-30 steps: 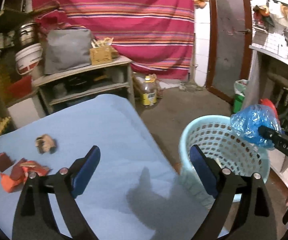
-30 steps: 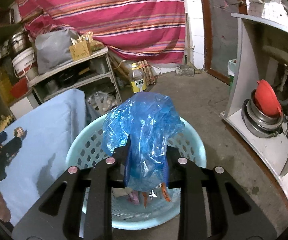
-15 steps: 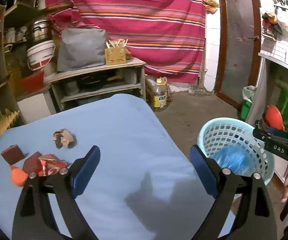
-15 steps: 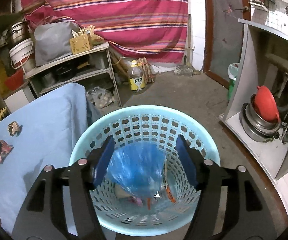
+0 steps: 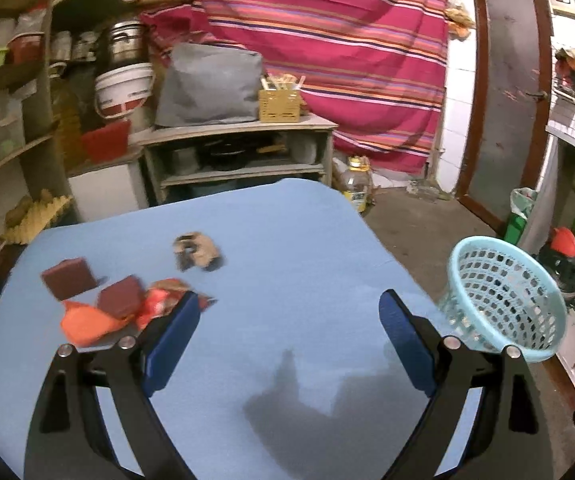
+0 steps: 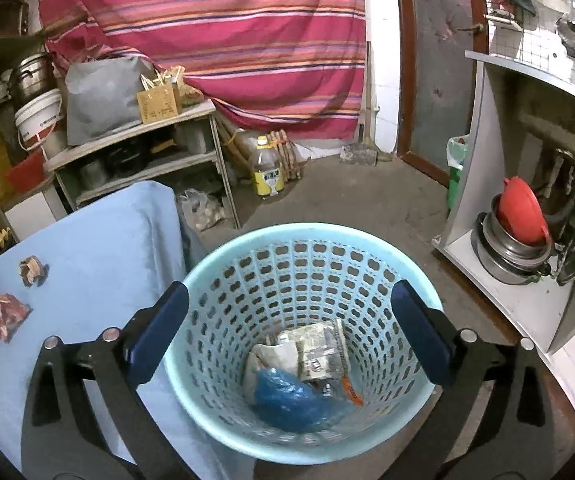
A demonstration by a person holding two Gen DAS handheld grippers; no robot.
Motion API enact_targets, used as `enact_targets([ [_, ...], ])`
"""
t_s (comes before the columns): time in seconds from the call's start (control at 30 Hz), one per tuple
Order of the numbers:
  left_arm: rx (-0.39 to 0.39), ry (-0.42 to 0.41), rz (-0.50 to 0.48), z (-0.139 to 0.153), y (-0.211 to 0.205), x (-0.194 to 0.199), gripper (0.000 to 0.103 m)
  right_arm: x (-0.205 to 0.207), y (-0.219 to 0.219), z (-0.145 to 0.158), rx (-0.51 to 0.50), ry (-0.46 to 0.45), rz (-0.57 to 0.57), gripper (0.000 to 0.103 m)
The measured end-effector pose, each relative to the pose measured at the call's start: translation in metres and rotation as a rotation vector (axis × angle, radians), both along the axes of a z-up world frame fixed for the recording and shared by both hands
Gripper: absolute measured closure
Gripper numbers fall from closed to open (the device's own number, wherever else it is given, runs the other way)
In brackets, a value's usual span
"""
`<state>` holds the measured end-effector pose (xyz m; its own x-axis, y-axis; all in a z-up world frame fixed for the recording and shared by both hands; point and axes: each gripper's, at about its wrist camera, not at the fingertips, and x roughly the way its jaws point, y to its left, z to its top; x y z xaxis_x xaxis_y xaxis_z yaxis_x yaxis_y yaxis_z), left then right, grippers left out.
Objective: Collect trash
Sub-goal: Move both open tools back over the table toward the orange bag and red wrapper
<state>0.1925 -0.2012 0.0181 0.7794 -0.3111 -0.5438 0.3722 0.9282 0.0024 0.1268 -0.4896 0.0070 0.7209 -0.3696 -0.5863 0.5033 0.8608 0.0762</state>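
Note:
A light blue perforated basket (image 6: 307, 256) stands on the floor beside the blue-covered table (image 5: 287, 248). A crumpled blue plastic bag (image 6: 291, 400) lies in it on paper wrappers (image 6: 315, 348). My right gripper (image 6: 287, 332) is open and empty above the basket. My left gripper (image 5: 287, 336) is open and empty above the table. On the table's left lie red and orange wrappers (image 5: 87, 320), two dark red packets (image 5: 67, 278) and a brown crumpled piece (image 5: 197, 254). The basket also shows in the left wrist view (image 5: 503, 304).
A shelf unit (image 5: 239, 160) with a grey bag and a wooden box stands behind the table. An oil bottle (image 6: 265, 170) stands on the floor. A white cabinet (image 6: 507, 292) with pots and a red funnel is on the right. A striped curtain hangs behind.
My right gripper opened and dropped the blue bag into the basket. My left gripper swung left over the table, toward the wrappers.

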Motion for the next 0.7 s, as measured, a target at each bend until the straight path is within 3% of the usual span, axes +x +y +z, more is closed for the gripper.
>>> enact_targets([
  [0.17,0.014,0.023,0.045,-0.002,0.042,-0.01,0.014,0.003,0.024,0.001,-0.016,-0.015,-0.009,0.004],
  [0.33,0.078,-0.03,0.102,0.004,0.084,-0.014,0.014,0.012,0.053,0.007,-0.017,-0.046,0.034,0.004],
  [0.5,0.078,-0.046,0.127,0.005,0.116,-0.007,0.014,0.025,0.084,0.017,0.018,-0.1,0.111,0.004],
  [0.63,0.091,-0.104,0.139,0.008,0.136,-0.001,0.014,0.039,0.112,0.029,0.036,-0.141,0.171,0.004],
  [0.7,0.083,-0.111,0.138,0.007,0.144,0.003,0.004,0.047,0.123,0.032,0.071,-0.161,0.205,0.004],
])
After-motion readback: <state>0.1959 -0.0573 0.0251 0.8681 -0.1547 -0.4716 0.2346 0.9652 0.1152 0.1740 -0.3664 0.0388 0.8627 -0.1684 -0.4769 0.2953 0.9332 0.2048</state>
